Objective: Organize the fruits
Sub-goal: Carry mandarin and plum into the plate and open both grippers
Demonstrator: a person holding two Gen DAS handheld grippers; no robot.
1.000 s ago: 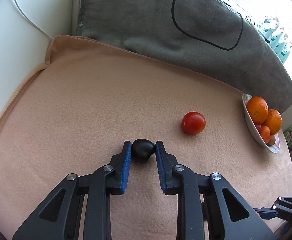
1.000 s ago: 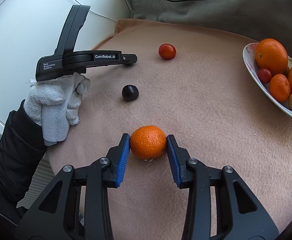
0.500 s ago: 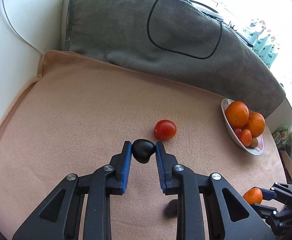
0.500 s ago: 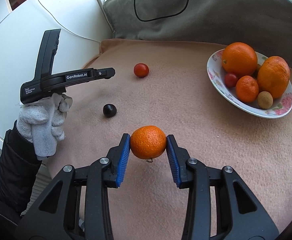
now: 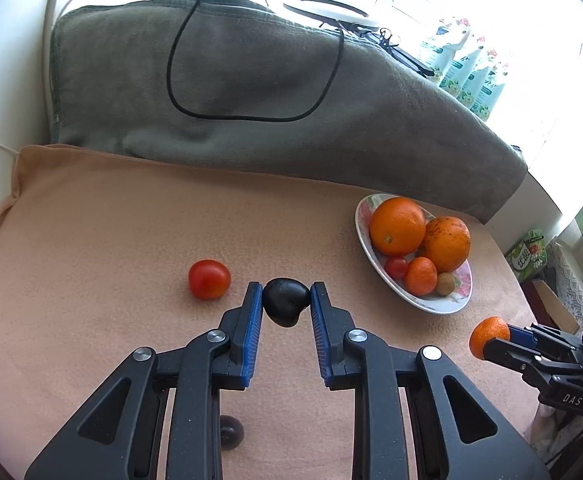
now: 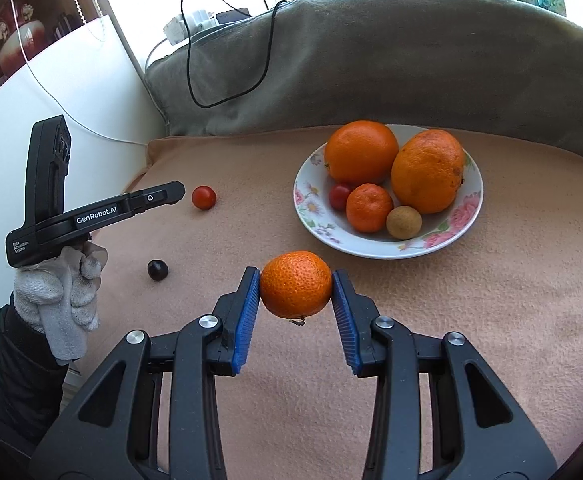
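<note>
Left hand-held gripper (image 5: 286, 306) clamped on 1 dark fruit (image 5: 285, 301), lifted above peach-covered surface (image 5: 91, 232); right hand-held gripper (image 6: 296, 294) clamped on 1 mandarin (image 6: 296, 284), near plate (image 6: 311, 204). Plate holds 5 fruits: 2 oranges, 1 mandarin, 1 small tomato, 1 brown fruit. Loose on surface: 1 tomato (image 6: 204, 197), 1 dark plum (image 6: 158, 269).

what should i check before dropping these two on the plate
1. Left gripper shut on dark fruit: ok.
2. Right gripper shut on mandarin: ok.
3. Bare space at the plate front: ok, though tight.
4. Grippers apart from each other: ok.
5. All fruit off the cloth: not ok; tomato and another dark fruit lie there.
</note>
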